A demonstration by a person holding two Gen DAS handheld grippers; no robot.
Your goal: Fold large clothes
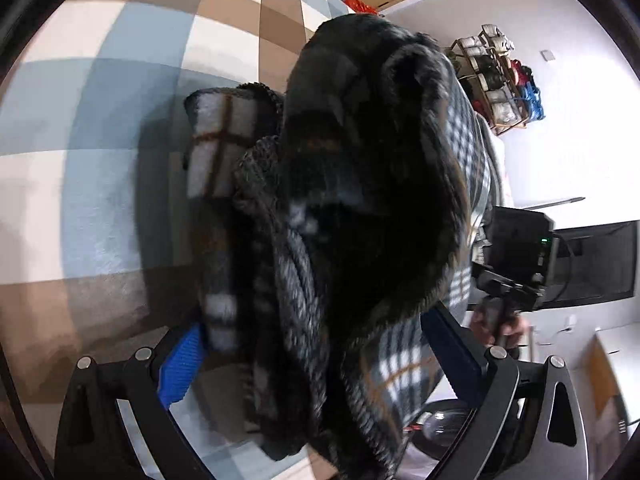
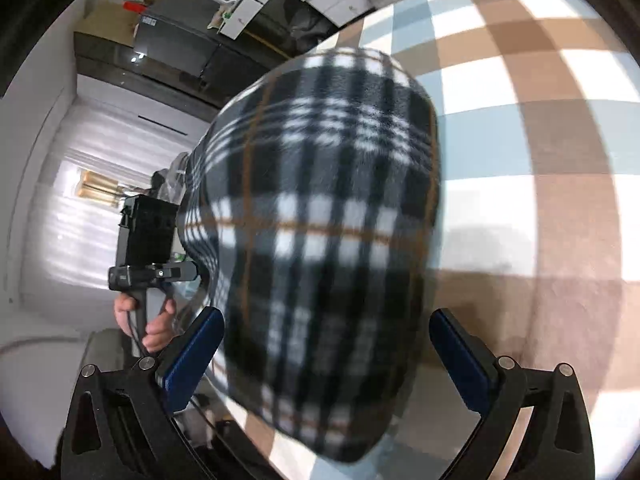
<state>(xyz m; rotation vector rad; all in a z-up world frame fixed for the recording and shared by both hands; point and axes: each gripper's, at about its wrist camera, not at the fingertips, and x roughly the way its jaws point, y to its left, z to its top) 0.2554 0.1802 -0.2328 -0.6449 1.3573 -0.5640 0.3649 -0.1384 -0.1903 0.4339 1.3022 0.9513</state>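
**Op:** I've got the plaid garment (image 1: 352, 216) up off the rug (image 1: 92, 184), bunched thick between the left gripper (image 1: 320, 364) fingers. The jaws stand wide, but the wad of fleece fills the gap from pad to pad, so I'd call that a hold on bulk, not a pinch on an edge.

**Spotter:** And the right?

**Op:** The right gripper (image 2: 324, 360) is wide too. The garment (image 2: 320, 216) hangs between and in front of its fingers, but I can't see either pad (image 2: 192, 356) pressing cloth. Whether it's gripping, I can't tell.

**Spotter:** So what worries you?

**Op:** Three things. First, the left is carrying several layers at once; if the wad shifts, inner layers could slide out and the whole lot drops onto the rug in a heap. Second, if the right isn't truly holding, pulling the two apart to spread it would drag everything to the left side and twist it. Third, both cameras are nearly blocked by fabric, so I'm judging hems and corners blind; I could easily fold it skewed.

**Spotter:** The other hand (image 2: 144, 320) is close by there.

**Op:** Yes, the two rigs are near each other; crowding them risks catching cloth between both.
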